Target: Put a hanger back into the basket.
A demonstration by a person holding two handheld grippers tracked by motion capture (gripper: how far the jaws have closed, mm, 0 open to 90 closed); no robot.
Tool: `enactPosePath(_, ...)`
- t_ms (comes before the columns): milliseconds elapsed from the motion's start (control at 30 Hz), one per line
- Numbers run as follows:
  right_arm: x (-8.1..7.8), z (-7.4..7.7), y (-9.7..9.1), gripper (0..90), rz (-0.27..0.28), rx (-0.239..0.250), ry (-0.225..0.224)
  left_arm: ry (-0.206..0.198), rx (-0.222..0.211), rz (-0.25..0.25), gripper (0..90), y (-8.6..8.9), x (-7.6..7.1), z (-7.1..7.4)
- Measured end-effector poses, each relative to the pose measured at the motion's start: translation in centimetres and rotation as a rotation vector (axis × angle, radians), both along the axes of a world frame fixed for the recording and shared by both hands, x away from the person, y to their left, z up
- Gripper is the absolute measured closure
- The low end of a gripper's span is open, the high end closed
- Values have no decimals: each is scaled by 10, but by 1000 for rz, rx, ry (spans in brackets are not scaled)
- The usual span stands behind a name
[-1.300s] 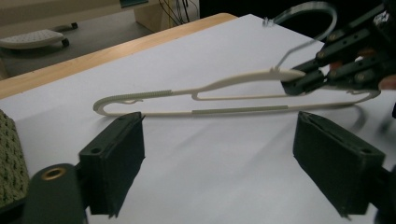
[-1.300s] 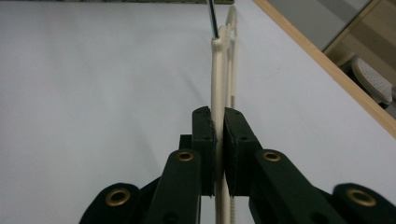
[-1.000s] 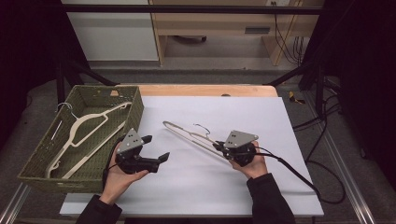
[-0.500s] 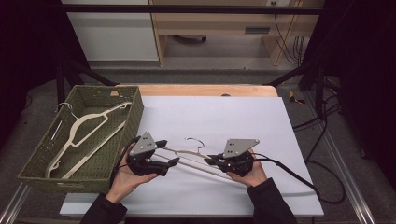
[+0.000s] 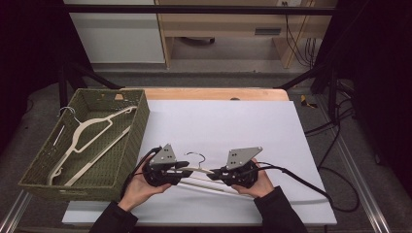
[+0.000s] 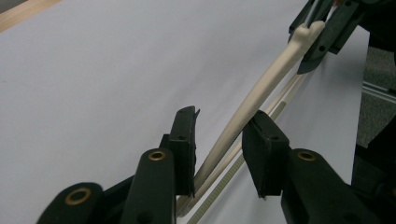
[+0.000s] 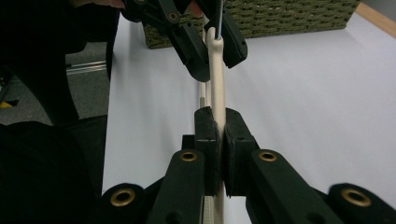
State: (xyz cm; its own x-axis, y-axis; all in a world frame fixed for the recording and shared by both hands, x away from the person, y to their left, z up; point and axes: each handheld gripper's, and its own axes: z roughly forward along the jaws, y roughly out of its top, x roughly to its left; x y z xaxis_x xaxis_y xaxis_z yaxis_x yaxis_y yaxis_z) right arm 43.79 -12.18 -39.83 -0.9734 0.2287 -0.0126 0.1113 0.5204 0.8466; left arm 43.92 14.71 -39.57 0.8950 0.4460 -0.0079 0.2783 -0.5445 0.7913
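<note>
Right gripper [image 7: 218,126] pinches a cream hanger [image 5: 201,171]. Left gripper [image 6: 219,137], jaws spread, straddles the same hanger. Beside them, a green wicker basket [image 5: 131,145]; no writing legible

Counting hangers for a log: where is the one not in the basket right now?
In the high view the cream hanger lies at the near middle of the white table, between the left gripper and right gripper, right of the green basket.

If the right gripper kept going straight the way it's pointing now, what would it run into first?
Most likely the left gripper. The right gripper, shut on the cream hanger, points along the hanger's arm, and the left gripper's open jaws straddle that arm straight ahead. The wicker basket lies beyond.
</note>
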Motion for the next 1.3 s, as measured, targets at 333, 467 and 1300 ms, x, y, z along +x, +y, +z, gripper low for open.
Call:
enactPosePath(333,2,3,-3,745,-113,3,-55,33,-13,-50,813,-1,-7,4)
enactPosePath(467,2,2,-3,647,-161,4,-107,51,-36,-65,854,-4,-11,4)
enactPosePath(1300,-12,11,-96,119,-544,227,-66,-66,-145,144,864,41,-18,64)
